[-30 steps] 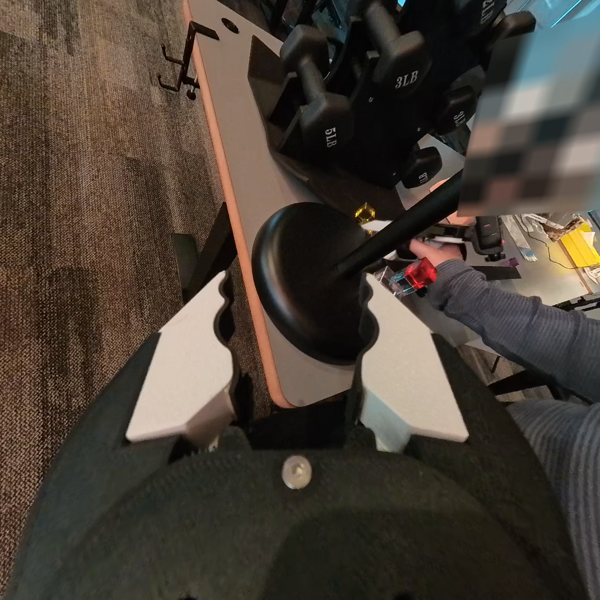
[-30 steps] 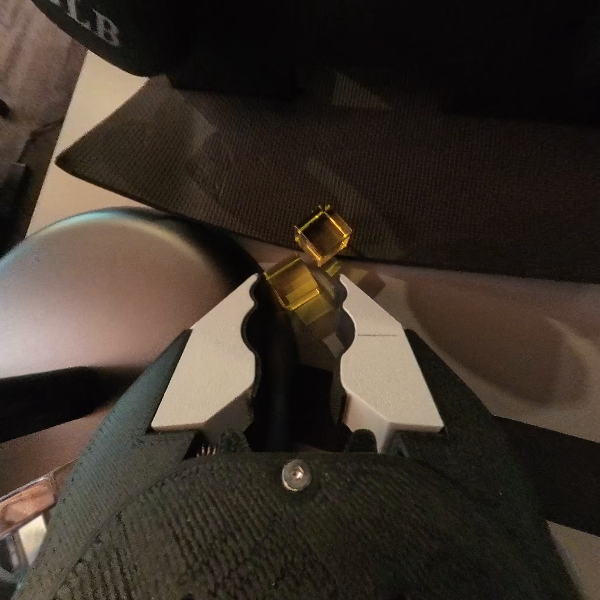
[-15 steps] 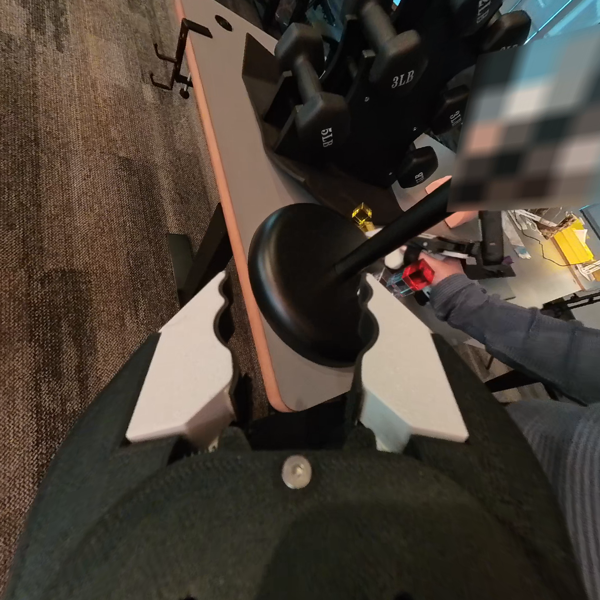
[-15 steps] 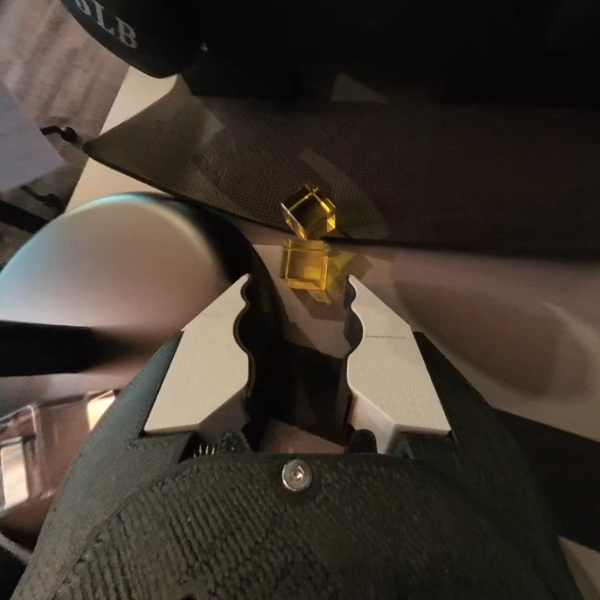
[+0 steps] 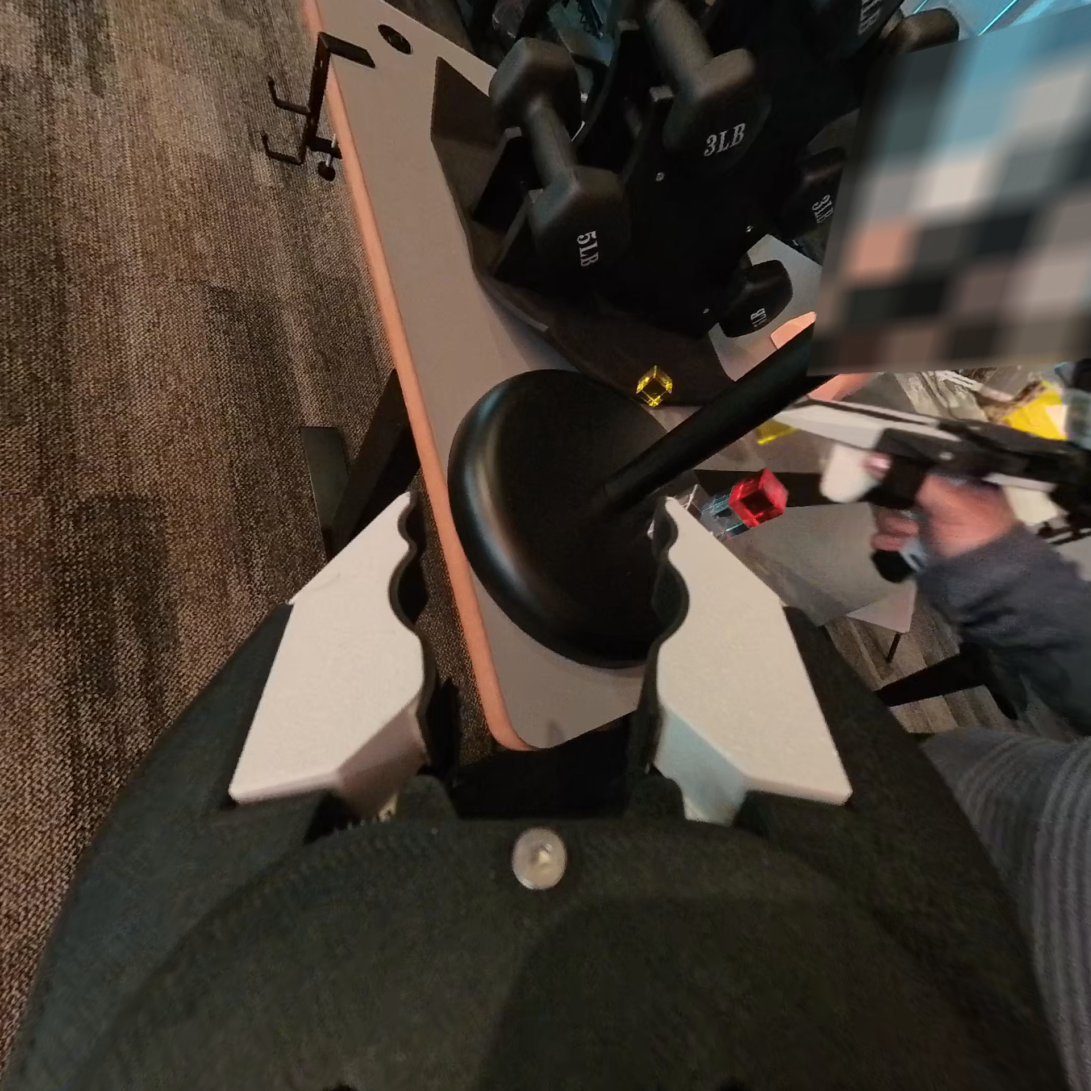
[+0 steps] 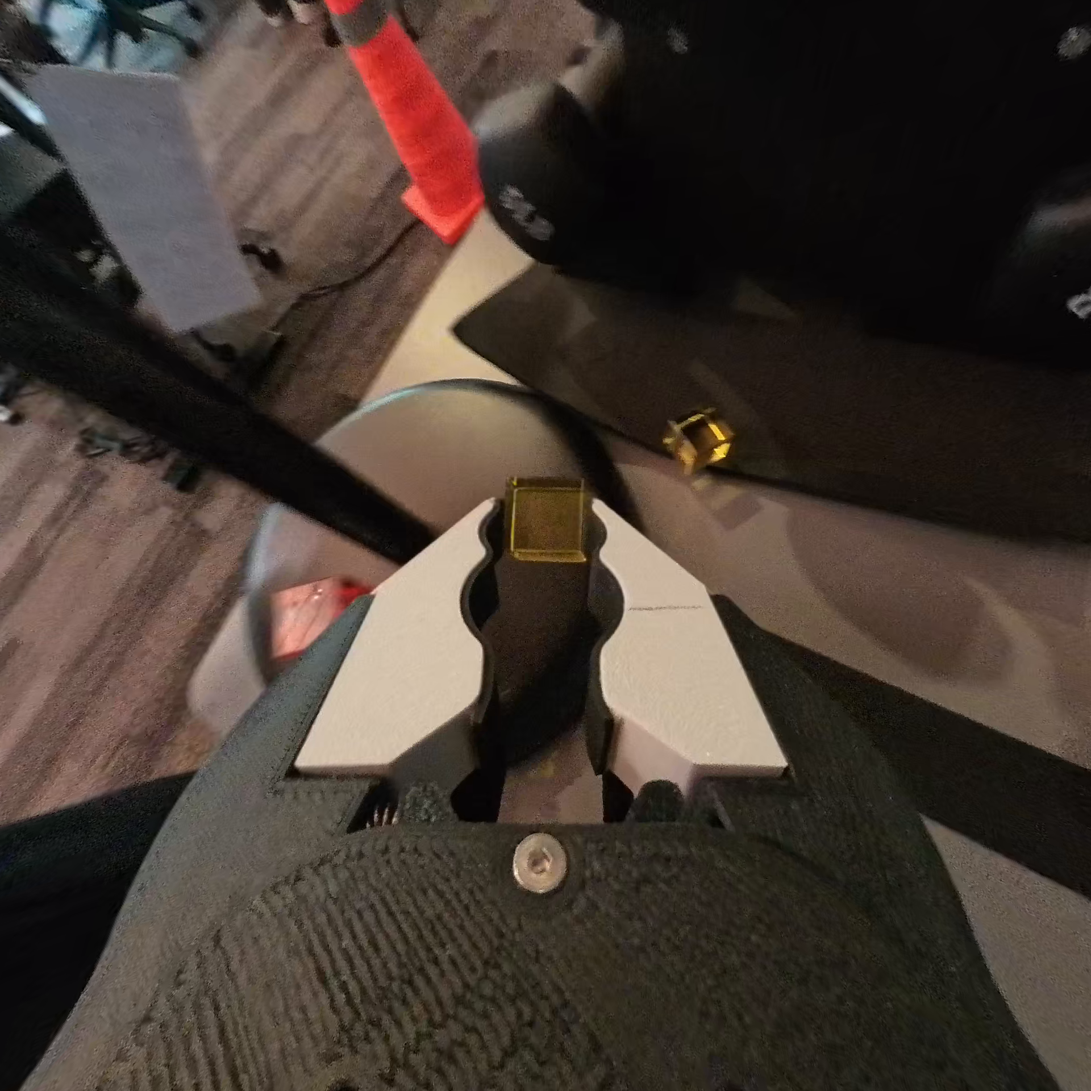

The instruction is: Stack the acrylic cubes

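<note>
- The right tongs (image 6: 546, 519) squeeze a yellow cube (image 6: 546, 525) at their tips, above the table (image 6: 826, 561).
- The left tongs (image 5: 534, 543) are wide apart, holding nothing, over a black round base (image 5: 531, 502).
- Another yellow cube (image 6: 699, 440) sits near the dumbbells (image 5: 567, 195).

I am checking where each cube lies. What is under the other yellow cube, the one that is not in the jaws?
The loose yellow cube rests on the dark mat edge, beneath the dumbbells. Its underside is hidden.

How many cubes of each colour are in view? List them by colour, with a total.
Yellow: 2, the held cube in the right gripper and the loose cube.
Red: 1, the red cube.
Clear: 1, the clear cube.
Total: 4.
</note>
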The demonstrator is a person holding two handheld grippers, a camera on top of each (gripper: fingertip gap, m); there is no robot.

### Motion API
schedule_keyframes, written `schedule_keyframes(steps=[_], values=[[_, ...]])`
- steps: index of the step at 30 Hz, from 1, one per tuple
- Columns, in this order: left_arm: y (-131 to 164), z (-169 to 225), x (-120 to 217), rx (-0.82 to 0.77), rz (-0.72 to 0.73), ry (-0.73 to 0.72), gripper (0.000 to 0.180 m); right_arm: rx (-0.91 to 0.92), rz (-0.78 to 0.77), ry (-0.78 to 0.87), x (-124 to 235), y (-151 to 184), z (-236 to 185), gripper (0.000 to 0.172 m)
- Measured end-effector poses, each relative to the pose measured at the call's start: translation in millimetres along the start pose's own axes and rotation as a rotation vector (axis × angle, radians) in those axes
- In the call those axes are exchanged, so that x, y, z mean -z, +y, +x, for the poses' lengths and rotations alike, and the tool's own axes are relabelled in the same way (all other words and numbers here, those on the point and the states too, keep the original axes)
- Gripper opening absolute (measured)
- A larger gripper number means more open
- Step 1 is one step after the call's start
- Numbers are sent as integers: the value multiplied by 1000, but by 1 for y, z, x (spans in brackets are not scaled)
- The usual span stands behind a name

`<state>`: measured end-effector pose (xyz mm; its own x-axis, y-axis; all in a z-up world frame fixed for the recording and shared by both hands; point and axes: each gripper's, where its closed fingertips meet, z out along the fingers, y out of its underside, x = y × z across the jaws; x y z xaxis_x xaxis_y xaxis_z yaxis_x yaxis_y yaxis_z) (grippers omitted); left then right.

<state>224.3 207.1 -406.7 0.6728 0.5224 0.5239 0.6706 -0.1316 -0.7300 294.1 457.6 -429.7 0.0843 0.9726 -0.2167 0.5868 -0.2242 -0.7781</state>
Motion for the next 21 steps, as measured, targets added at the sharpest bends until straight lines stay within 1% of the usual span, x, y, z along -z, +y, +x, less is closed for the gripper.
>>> schedule_keyframes(steps=[3,7,11,14,16,21], values=[[2,0,0,3,-1,0,77,44,-11,-71,24,-4,-39,25],[3,3,-1,-4,-3,6,77,125,-67,-101,30,5,-69,25],[3,4,0,-2,2,5,77,174,-84,-89,27,10,-78,25],[5,3,2,1,4,0,77,172,-96,-101,24,13,-82,25],[5,2,4,4,7,-4,77,159,-100,-97,22,14,-83,25],[6,1,5,8,12,-8,77,210,-111,-70,19,15,-83,25]])
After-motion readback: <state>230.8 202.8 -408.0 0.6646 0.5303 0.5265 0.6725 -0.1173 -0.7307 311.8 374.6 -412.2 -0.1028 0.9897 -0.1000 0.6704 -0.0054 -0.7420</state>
